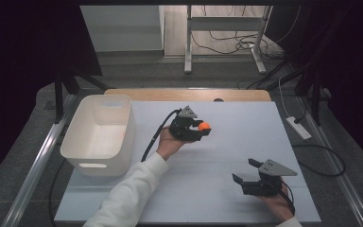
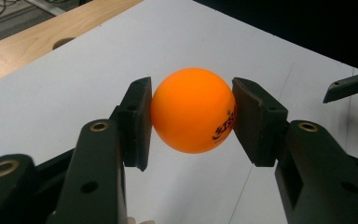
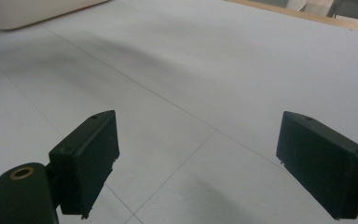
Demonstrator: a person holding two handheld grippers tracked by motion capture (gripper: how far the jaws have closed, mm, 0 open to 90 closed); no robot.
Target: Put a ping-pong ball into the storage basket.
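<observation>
A white bin (image 1: 99,132) sits on the left side of the white table (image 1: 227,142). Just to its right, the left gripper (image 1: 203,127) is up above the middle of the table, and its two black jaws squeeze a little orange ball (image 2: 193,110) from both sides. Farther right, near the front edge, the right gripper (image 1: 246,171) has its jaws wide apart with nothing between them.

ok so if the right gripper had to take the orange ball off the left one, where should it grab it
Probably across the orange ball top to bottom, coming from the far side: the left gripper pads cover its two flanks, while the rest of the sphere is bare. The right gripper already stands open.
</observation>
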